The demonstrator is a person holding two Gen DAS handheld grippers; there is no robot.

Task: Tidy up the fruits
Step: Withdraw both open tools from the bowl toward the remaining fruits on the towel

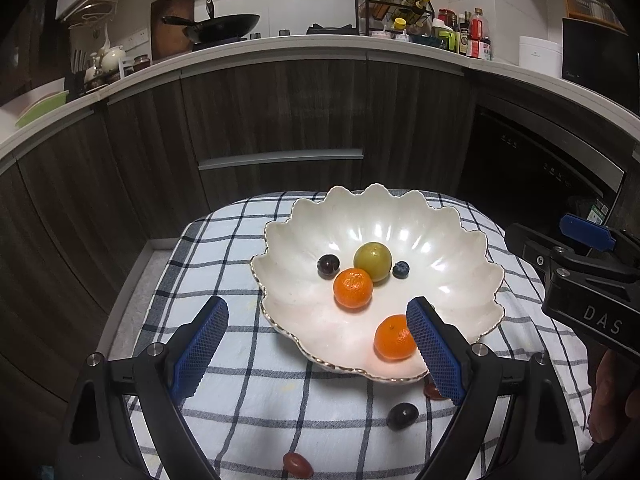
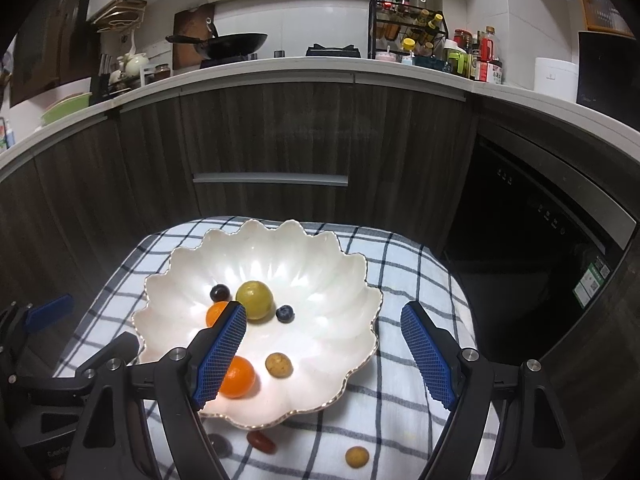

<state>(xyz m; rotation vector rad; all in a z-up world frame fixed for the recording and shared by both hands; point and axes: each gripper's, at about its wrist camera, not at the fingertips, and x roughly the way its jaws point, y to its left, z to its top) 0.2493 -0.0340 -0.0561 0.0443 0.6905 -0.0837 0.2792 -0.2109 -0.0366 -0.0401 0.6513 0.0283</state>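
Fruits sit in a white scalloped ceramic bowl (image 2: 352, 280); left gripper (image 1: 318, 344) and right gripper (image 2: 324, 352) hover near, jaws apart, empty.

"DAS" on right gripper (image 1: 588, 236).
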